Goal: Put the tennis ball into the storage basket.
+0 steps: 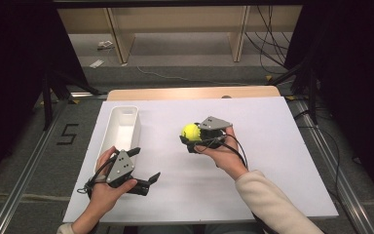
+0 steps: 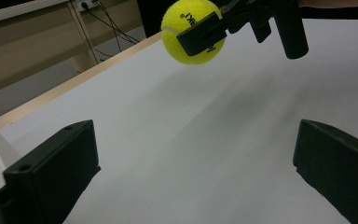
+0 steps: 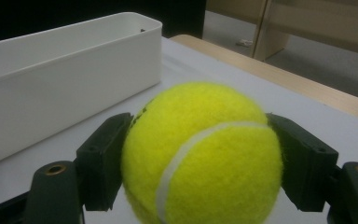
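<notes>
Ball: a yellow tennis ball (image 1: pixel 191 131) held in the air above the white table (image 1: pixel 272 161), near the middle of it and clear of the surface (in the left gripper view it hangs with bare table below it).
Right tongs: the right tongs (image 1: pixel 193 140) pinch the ball, one black jaw pressed on each side of it; in the right gripper view the ball's white seam curves between the two jaws.
Right hand: the right hand (image 1: pixel 226 155) grips the tool from behind, a pale sleeve (image 1: pixel 272 204) coming in from the bottom edge.
Left tongs: the left tongs (image 1: pixel 146 165) are spread wide with nothing between the jaws, low over the near left part of the table.
Left hand: the left hand (image 1: pixel 104 187) holds that tool just beside the near end of the bin.
Bin: a long white bin (image 1: pixel 121 131) stands on the left of the table, to the left of the ball and apart from it.
</notes>
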`<state>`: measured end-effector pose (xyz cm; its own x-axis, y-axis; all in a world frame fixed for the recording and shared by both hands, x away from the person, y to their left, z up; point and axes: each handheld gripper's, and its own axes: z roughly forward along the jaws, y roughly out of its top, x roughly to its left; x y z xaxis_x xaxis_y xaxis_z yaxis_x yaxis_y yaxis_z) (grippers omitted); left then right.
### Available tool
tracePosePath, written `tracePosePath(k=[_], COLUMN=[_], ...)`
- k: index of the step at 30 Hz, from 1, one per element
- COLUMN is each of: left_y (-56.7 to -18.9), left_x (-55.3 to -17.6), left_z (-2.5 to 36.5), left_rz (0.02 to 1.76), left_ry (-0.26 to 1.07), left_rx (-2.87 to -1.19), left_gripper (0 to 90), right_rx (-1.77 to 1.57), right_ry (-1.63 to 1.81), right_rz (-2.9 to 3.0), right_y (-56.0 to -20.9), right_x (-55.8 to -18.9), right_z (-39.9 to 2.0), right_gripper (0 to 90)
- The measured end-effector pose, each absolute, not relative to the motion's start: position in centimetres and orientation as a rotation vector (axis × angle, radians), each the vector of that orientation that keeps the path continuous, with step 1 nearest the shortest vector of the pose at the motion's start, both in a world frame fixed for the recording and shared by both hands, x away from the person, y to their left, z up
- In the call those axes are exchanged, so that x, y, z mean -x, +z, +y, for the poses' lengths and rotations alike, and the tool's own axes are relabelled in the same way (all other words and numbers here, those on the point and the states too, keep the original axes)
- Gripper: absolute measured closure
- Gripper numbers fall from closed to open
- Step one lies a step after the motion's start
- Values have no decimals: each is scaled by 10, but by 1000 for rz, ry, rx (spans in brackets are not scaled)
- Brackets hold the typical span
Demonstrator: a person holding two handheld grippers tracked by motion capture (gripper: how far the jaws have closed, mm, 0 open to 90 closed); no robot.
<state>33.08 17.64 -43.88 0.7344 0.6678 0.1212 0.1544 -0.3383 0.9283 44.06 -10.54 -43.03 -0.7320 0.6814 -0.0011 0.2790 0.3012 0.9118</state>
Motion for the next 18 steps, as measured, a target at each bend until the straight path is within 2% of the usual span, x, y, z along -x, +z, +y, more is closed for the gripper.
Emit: tracePosePath(k=[18], left_y=[-439], left_x=[-331], left_z=[176], left_rz=[629], left_ry=[609], left_rx=[-1876], left_gripper=[0], right_rx=[-852], right_ry=[1421], right_rz=[2189], right_y=[-429], right_x=[-441], right_z=[-100], right_gripper=[270])
